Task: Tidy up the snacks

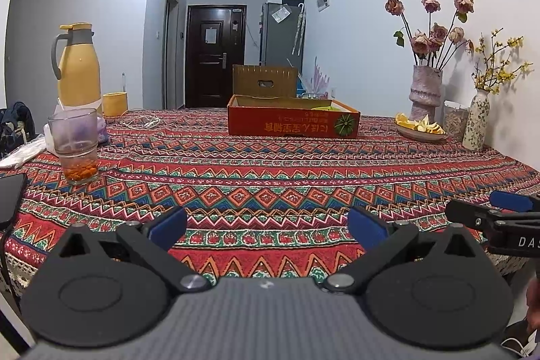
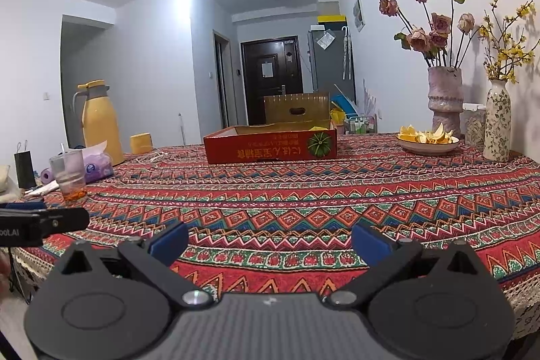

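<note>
A shallow red cardboard box (image 1: 293,121) (image 2: 270,145) with a melon picture lies at the far middle of the table, a yellow packet edge showing inside it. Behind it stands a brown cardboard box (image 1: 265,80) (image 2: 296,107). My left gripper (image 1: 266,226) hovers over the near table edge, open, nothing between its blue pads. My right gripper (image 2: 270,243) is also open and empty, level with the left one. Each gripper shows at the edge of the other's view. No loose snacks are visible on the cloth.
A patterned red tablecloth (image 1: 253,177) covers the table. At left stand a glass with orange bits (image 1: 76,145), a yellow thermos (image 1: 79,66), a yellow cup (image 1: 114,103) and a phone (image 1: 10,198). At right are a plate of orange slices (image 1: 420,127) and two flower vases (image 1: 425,91).
</note>
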